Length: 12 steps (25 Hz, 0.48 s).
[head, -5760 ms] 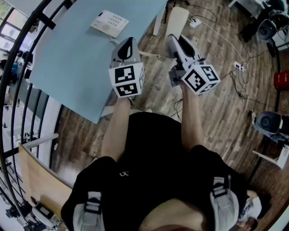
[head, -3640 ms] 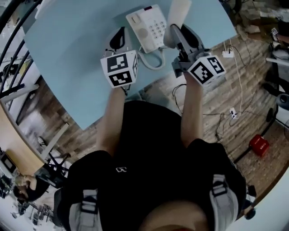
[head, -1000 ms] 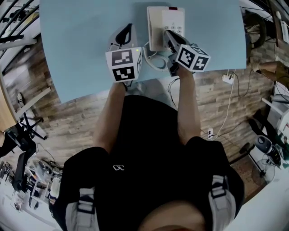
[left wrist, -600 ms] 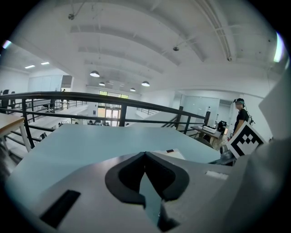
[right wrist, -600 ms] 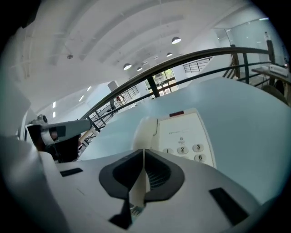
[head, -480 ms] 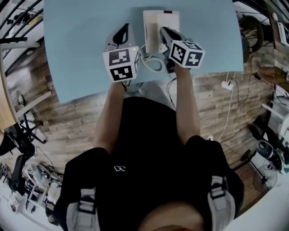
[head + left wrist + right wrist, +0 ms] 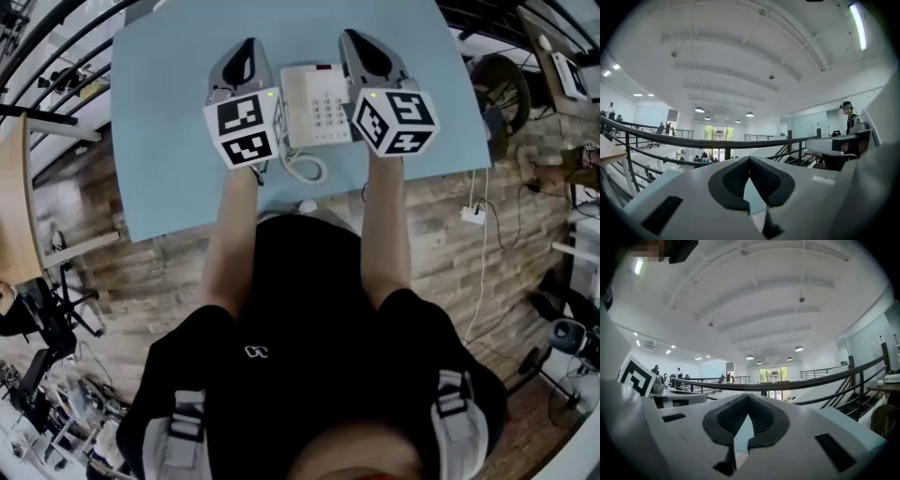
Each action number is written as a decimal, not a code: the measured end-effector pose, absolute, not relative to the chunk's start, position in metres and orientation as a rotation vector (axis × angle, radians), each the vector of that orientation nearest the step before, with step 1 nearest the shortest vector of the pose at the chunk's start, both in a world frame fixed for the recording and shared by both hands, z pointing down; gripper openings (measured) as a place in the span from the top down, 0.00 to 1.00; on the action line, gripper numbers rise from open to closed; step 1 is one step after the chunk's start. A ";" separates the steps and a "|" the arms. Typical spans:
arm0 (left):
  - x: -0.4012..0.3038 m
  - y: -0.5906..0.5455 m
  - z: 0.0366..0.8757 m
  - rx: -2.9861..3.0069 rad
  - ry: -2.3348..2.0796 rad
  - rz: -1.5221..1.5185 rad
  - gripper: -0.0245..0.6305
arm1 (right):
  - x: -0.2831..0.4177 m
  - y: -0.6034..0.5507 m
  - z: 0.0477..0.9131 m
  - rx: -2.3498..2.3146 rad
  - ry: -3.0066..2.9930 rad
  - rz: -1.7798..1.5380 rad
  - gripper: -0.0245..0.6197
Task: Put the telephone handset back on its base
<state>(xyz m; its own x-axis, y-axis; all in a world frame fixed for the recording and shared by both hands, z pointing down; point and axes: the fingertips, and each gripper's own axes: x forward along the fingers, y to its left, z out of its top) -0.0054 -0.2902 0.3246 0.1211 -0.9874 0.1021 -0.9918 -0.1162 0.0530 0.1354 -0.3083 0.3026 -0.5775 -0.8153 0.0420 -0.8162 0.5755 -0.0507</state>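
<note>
1. While both arms reach out over the light blue worktop, the white telephone base sits right between the two tools, close to the near edge.
2. Handset looks to be lying along the left side of the base, next to the keypad. It is small in the head view, so how it seats cannot be judged. Its curly cord loops off the near end onto the worktop.
3. Left tongs are just left of the telephone. In the left gripper view the dark pads meet at their tips, pressed together with nothing between them.
4. Right tongs are just right of the base. Their pads are likewise pressed together and empty.
5. Both gripper views point up and away, showing a white ceiling with lamps and a dark railing.
6. Now the writing: the key print is too small to read, and a small red patch on the base's far edge is unreadable too.
7. Left cube and right cube carry bold black-and-white square markers.
8. One white mark on the person's black shirt is too small to make out.
</note>
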 end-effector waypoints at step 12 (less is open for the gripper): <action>0.004 -0.260 0.305 2.263 -2.133 0.062 0.96 | 0.136 -0.286 0.300 1.322 -2.821 0.002 0.97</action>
